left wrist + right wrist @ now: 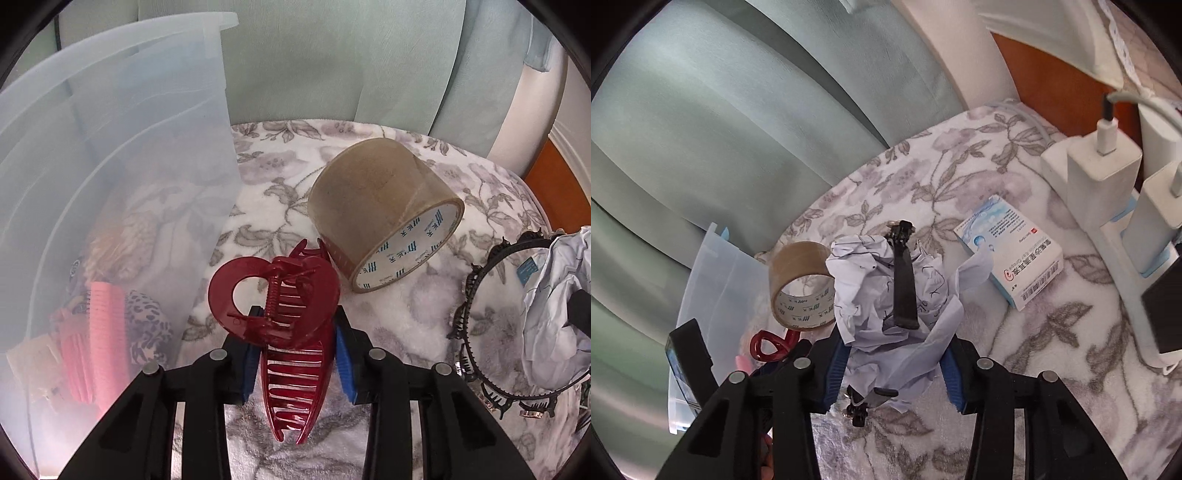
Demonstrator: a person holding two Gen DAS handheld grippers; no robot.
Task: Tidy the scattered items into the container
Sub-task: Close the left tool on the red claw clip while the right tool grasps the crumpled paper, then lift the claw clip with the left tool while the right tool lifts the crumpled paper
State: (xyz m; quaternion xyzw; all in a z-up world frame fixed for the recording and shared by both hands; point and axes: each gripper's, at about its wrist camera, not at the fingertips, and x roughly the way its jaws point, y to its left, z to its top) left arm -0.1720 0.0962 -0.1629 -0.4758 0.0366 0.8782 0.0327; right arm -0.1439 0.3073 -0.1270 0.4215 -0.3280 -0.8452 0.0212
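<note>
left gripper pinches a dark red claw clip between its blue pads, the clip's teeth hanging toward the camera. translucent container stands just to its left, holding a pink roller and a leopard-print item. tape roll lies ahead to the right on the floral blanket. right gripper closes on crumpled paper, a black headband across it. medicine box ahead-right; white chargers beyond.
</note>
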